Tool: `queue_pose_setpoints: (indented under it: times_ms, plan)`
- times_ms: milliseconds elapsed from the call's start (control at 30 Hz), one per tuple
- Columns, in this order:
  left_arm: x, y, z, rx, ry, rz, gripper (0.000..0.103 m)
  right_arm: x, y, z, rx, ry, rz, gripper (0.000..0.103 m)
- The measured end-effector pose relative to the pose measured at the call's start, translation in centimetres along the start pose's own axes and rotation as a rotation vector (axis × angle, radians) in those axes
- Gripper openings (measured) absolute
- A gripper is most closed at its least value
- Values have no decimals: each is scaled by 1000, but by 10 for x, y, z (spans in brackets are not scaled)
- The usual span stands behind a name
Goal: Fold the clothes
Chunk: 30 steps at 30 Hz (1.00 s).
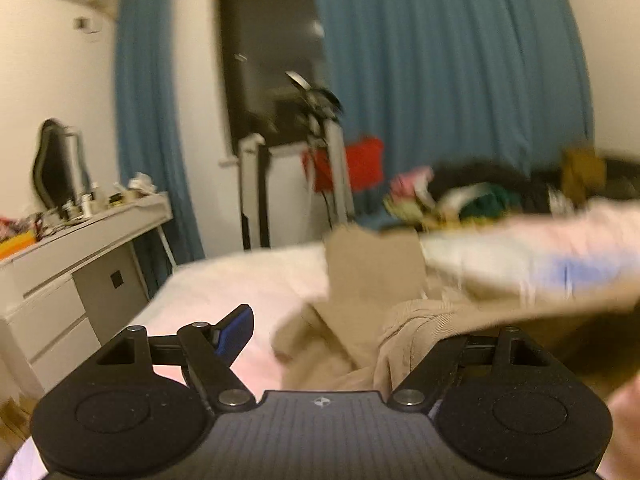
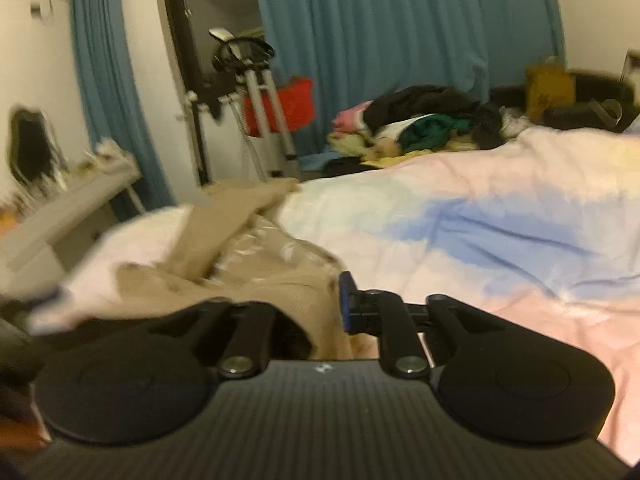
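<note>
A tan garment [image 1: 372, 280] lies crumpled on the pastel duvet of the bed [image 1: 240, 292]. In the left wrist view my left gripper [image 1: 326, 332] is wide open over it; the blue left pad [image 1: 236, 332] stands clear and a fold of the cloth hides the right finger. In the right wrist view the same tan garment [image 2: 240, 256] lies bunched at the bed's [image 2: 480, 240] left side. My right gripper [image 2: 312, 304] stands partly open, with cloth draped over its left finger and reaching to the blue right pad [image 2: 346, 300]. Both views are blurred.
A heap of mixed clothes [image 2: 420, 124] sits at the bed's far end. A white desk [image 1: 80, 248] with clutter stands to the left. A metal stand [image 1: 324, 144] with a red item [image 1: 362, 164] is by the blue curtains [image 1: 440, 80]. A hand [image 1: 628, 412] shows at the lower right.
</note>
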<state>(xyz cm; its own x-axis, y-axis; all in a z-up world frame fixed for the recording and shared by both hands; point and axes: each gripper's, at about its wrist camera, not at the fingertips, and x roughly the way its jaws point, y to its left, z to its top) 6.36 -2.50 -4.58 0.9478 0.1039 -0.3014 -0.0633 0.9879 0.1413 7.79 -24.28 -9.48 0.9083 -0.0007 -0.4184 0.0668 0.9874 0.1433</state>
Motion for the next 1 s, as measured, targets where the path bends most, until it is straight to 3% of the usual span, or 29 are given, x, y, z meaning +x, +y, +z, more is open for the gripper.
queue_pose_setpoints:
  times_ms: [67,167,233,300,467,633,733,833,967,1000]
  plan:
    - [-11,13,11,-44,-31,21,78,14,9,-7,-79,12,-85,61]
    - [-19,32,23,-99,-49,43,79,32,12,-15,-86,101,-87,59]
    - [-19,44,27,-116,-1,24,79,35,9,-18,-73,140,-72,59]
    - [-16,51,25,-127,51,-18,79,24,2,-15,-24,98,-77,60]
    - [-7,56,11,-121,214,-181,81,-8,-22,0,157,-115,-132,64]
    - [-3,28,-8,131,285,-84,87,-9,-26,-2,159,-149,-175,64]
    - [-4,17,-20,157,326,-65,87,-11,-25,-3,144,-170,-196,64]
    - [-8,26,-12,114,259,19,87,-19,-18,-3,93,-225,-208,64]
    - [-32,73,21,-199,107,38,93,-40,-5,8,54,-306,-205,64]
    - [-34,82,35,-234,72,48,94,-46,-2,13,51,-327,-200,64]
